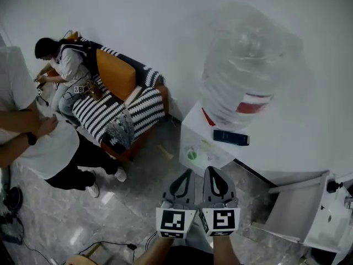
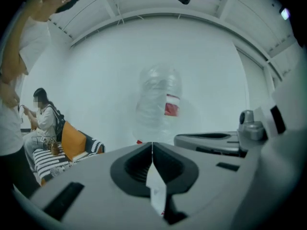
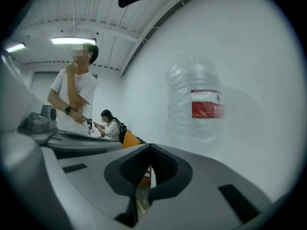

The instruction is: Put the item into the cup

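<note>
Held side by side, the left gripper (image 1: 185, 176) and right gripper (image 1: 216, 174) have their jaws pressed together on nothing, likely idling, since only a water bottle (image 1: 248, 65) on its dispenser (image 1: 205, 143) faces the 2.

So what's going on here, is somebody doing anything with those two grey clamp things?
Not much at this moment. A person holds the left gripper and the right gripper side by side, both with jaws closed on nothing. They point towards a water dispenser topped with a big clear bottle. No cup or item to drop in is in sight. Off to the left, one person sits on a striped sofa.
</note>
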### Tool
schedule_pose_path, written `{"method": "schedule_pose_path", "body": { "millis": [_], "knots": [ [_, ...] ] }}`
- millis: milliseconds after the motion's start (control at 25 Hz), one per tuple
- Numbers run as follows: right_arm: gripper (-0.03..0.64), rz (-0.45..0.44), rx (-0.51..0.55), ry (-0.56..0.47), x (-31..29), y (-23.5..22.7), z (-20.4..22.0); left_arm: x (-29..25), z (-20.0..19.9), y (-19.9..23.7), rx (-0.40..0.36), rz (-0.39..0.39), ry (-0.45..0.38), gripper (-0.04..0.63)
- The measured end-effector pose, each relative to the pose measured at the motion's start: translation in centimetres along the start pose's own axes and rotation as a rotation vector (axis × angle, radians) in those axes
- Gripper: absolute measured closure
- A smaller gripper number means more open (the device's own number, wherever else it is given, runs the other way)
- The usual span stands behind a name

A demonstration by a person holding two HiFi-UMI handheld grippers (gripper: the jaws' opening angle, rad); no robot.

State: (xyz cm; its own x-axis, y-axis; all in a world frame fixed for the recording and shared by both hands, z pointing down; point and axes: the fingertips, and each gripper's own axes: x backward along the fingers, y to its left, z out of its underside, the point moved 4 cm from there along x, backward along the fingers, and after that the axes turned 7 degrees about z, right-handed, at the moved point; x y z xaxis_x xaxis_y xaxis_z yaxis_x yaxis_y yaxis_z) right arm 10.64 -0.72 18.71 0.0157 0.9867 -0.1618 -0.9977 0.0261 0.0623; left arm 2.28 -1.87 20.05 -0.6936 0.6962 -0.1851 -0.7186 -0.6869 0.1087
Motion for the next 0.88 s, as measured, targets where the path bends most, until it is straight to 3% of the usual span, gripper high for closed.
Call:
{"method": "schedule_pose_path", "body": {
  "millis": [200,680,880],
  "knots": [
    [0.607,0.019,0.03,-0.043,1.5,-0.2,-2.5,0.9,-3.7,-1.4,-0.03,0.016,-0.047,0.58],
    [0.607,-0.048,-0.027,-0.132,2.4,-1.9,-5.9,1.5,-8.2,-1.6,-0.145,-0.023,-0.119,0.58],
    [0.607,-0.058,-0.026,-0.159,2.2,-2.5,-7.0,0.7,-8.6,-1.9,-0.149,-0.024,-0.13,0.58]
  ]
}}
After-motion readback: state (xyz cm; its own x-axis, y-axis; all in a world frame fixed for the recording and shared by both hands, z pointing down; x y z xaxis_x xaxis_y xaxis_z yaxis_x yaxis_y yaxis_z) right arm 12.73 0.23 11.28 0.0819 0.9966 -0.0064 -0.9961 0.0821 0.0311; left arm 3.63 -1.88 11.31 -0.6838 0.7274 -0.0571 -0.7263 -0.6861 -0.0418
